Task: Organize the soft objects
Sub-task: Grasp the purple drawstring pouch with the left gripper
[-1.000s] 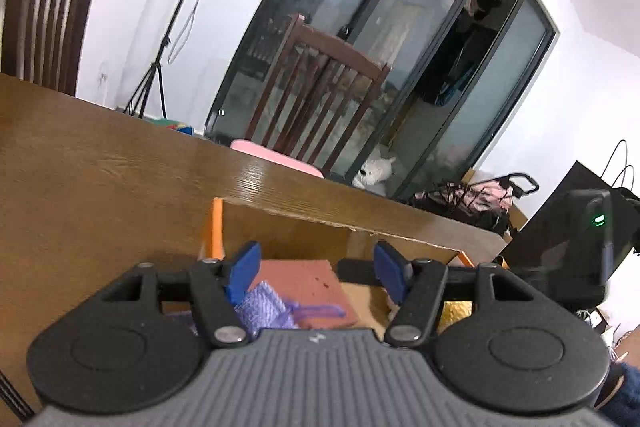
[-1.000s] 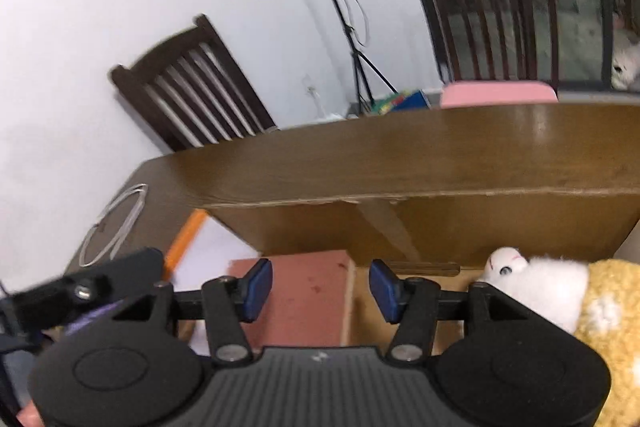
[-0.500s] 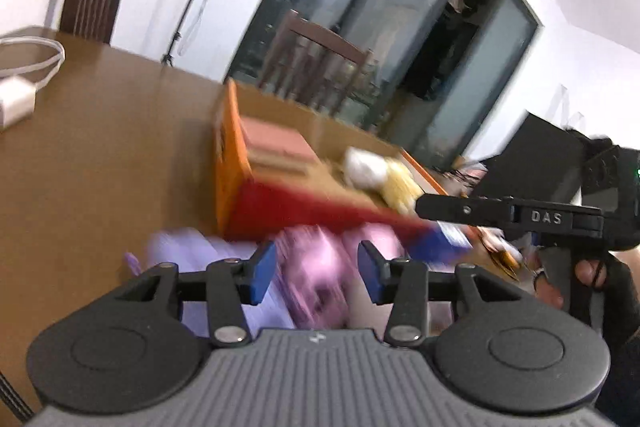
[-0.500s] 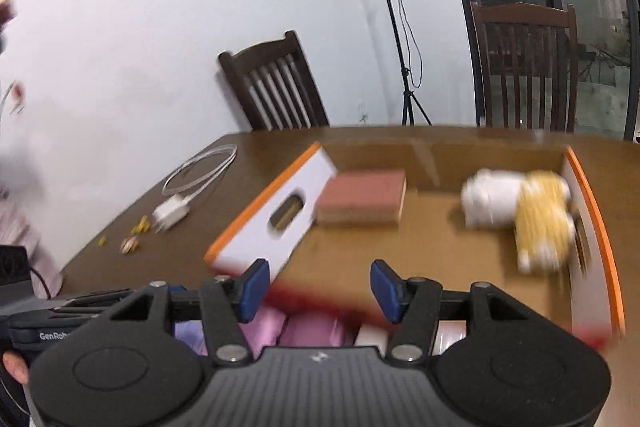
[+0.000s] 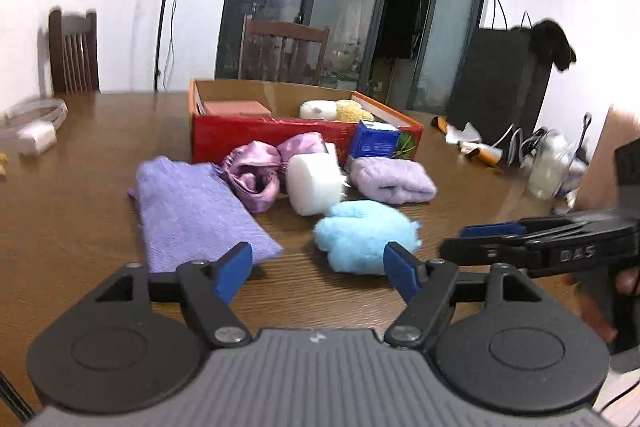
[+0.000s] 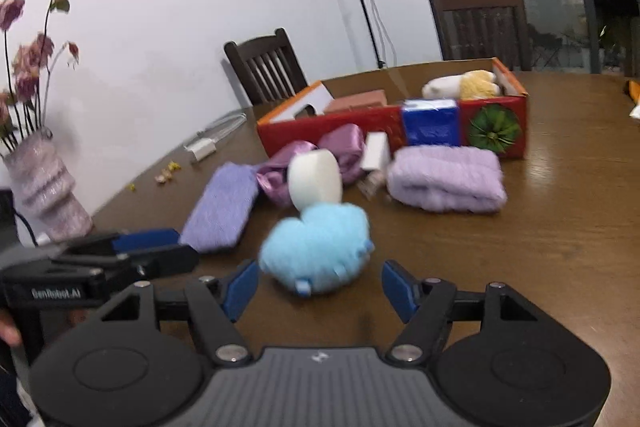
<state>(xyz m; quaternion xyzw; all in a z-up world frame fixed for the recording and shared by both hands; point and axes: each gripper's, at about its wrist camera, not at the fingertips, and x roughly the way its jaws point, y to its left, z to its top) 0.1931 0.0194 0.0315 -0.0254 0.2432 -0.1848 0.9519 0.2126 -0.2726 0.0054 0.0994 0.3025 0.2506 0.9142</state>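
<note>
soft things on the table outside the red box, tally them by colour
purple: 4 (flat cloth, two satin scrunchies, folded knit)
white: 1 (foam roll)
light blue: 1 (fluffy toy)
total: 6

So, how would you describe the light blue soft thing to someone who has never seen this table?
Find the red box on the brown table. A group of soft things lies in front of it; the blue fluffy toy is the one farthest from the box. It alone is blue; its neighbours are purple or white.
</note>
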